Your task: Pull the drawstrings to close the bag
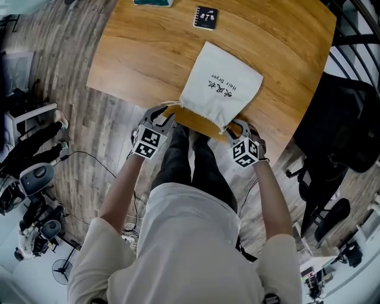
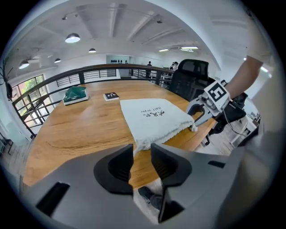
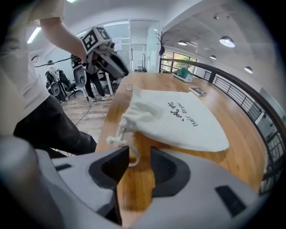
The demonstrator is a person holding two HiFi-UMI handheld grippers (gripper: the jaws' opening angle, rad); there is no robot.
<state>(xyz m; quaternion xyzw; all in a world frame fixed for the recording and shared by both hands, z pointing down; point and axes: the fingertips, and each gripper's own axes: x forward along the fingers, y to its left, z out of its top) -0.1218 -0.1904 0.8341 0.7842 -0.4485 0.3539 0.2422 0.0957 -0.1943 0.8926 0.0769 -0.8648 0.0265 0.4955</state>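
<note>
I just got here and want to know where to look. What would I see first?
A white bag with dark print lies on the wooden table, near its front edge, with its mouth bunched up. Two grippers with black-and-white marker cubes sit at the ends of that mouth, the left gripper and the right gripper, both with jaws apart. A loop of the cord lies between the right one's jaws.

The wooden table [image 1: 130,53] carried a white cloth bag [image 1: 222,89], its gathered mouth at the near edge between the left gripper [image 1: 161,116] and the right gripper [image 1: 238,127]. Farther from both lay a small black booklet [image 1: 205,17] and a green bundle [image 1: 153,2].
</note>
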